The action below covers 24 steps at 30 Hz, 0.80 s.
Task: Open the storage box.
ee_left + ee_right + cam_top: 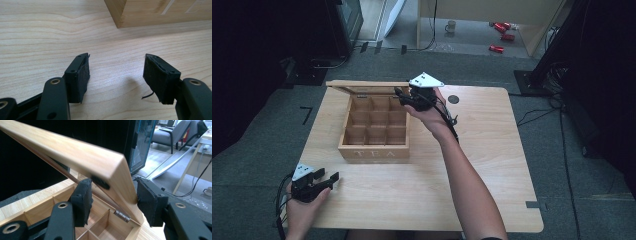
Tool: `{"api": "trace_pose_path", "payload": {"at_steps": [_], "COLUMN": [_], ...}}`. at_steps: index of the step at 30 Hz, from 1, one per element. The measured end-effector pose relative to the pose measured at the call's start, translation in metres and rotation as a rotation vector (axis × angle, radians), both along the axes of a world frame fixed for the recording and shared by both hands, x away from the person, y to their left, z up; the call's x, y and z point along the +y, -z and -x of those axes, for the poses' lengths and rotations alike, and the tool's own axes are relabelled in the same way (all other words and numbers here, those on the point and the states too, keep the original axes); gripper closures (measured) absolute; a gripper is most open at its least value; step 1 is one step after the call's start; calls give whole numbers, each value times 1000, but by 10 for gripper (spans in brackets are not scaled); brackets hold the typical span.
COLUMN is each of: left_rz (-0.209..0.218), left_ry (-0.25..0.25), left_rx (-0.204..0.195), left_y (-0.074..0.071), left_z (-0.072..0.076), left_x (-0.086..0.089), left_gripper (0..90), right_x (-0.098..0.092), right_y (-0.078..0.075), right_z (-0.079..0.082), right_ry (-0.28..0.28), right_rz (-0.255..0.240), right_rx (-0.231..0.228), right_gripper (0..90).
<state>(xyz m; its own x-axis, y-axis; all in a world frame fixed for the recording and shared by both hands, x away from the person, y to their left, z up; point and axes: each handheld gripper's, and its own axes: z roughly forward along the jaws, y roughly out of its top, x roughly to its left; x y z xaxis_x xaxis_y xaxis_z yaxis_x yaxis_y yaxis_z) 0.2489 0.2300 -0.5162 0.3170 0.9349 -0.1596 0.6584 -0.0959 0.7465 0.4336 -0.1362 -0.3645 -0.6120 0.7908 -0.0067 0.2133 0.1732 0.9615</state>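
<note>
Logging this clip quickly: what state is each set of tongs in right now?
Left tongs: open, empty, above the table.
Right tongs: jaws around the tea box lid edge; whether they are clamped on it cannot be told.

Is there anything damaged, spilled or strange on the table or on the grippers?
Nothing is spilled, and the wooden tea box looks intact, its compartments empty and its lid raised between the right gripper jaws. One small oddity: a thin loose black thread hangs from a pad of the left gripper.
</note>
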Motion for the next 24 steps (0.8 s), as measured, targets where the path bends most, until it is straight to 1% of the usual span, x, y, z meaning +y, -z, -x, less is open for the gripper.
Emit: {"api": "trace_pose_path", "payload": {"at_steps": [5, 9, 10, 11, 14, 15, 16, 17, 20, 23, 24], "left_rz": [-3, -6, -6, -7, -5, -3, -3, -2, -7, -12, -14], "left_ry": [0, -1, -1, -2, -1, -2, -2, -2, -2, -3, -3], "left_rx": [-1, -2, -2, -1, 0, -1, -1, 1, 0, -1, -1], "left_y": [0, 0, 0, 0, 0, 0, 0, 0, 0, 0, 0], "left_z": [0, -1, -1, -1, -1, -1, -1, -1, -2, -2, -2], "left_x": [-1, -1, -1, -1, -1, -1, -1, -1, -2, -2, -3], "left_gripper": [387, 387, 387, 387, 387, 387, 387, 387, 388, 388, 388], "right_x": [0, 0, 0, 0, -1, -2, -2, -6, -11, -13, -13], "right_y": [1, 8, 8, 15, 23, 25, 25, 29, 33, 37, 37], "right_z": [-16, -31, -31, -40, -49, -52, -52, -58, -65, -71, -71], "right_ry": [-8, -12, -12, -14, -21, -25, -25, -53, -89, -104, -104], "right_rz": [6, 11, 11, 12, 5, -8, -8, -60, -116, -169, -169], "right_rx": [26, 50, 50, 67, 86, 96, 96, 98, 119, 134, 134], "right_gripper": [485, 485, 485, 486, 485, 481, 481, 477, 468, 462, 462]}}
